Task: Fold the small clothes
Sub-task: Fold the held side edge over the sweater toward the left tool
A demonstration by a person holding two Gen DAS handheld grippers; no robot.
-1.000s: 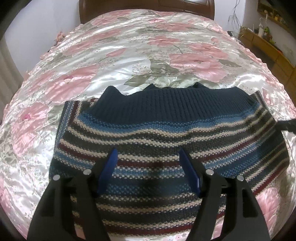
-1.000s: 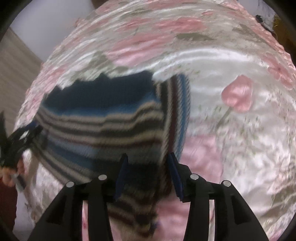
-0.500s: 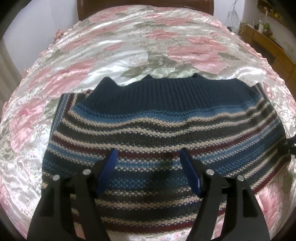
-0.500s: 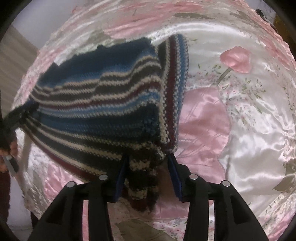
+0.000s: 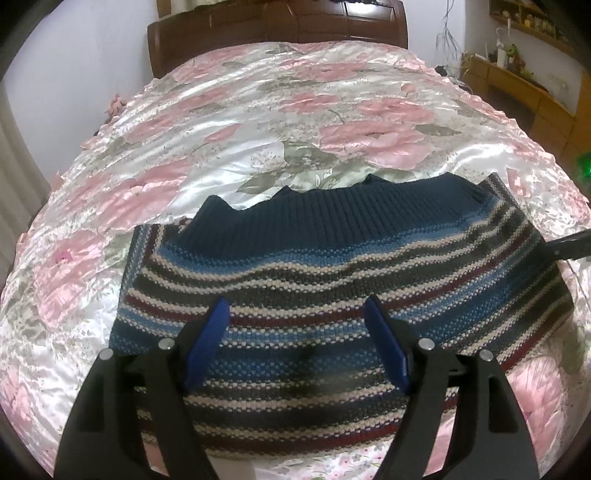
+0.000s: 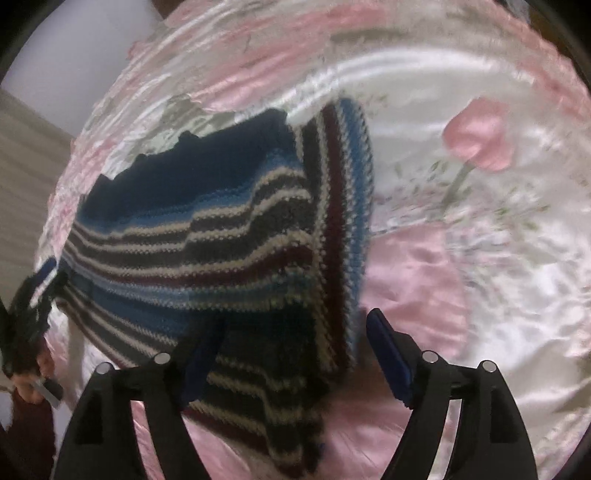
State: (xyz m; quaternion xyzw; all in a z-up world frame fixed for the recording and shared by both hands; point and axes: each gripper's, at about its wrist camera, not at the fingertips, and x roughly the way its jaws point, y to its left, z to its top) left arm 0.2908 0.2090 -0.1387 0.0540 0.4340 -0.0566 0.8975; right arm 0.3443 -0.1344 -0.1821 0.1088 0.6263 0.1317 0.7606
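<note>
Far left in my left wrist view, the floral satin bedspread [image 5: 155,192] shines pink and white, running back to the dark wooden headboard [image 5: 277,26]. My left gripper [image 5: 297,314] hangs over the striped knit sweater [image 5: 332,280], jaws spread wide and holding nothing, the blue pads [image 5: 207,343] apart above the striped body. The sweater lies flat on the bed with its navy ribbed band on the far side and a folded sleeve edge running down its left border. At its right edge a dark bar pokes in, my other tool. Further right, wooden shelving [image 5: 524,85] lines the wall.

Over to the right wrist view: at the far left my left gripper [image 6: 40,284] sits at the sweater's edge, with a hand [image 6: 29,380] in a dark red sleeve below it. The sweater [image 6: 221,240] fills the left half, blurred, one corner lying between the tips of my right gripper [image 6: 295,328]. Those jaws stand spread, the right pad [image 6: 388,354] clear of the knit. To the right, bare bedspread [image 6: 480,258] and a pink tulip print.
</note>
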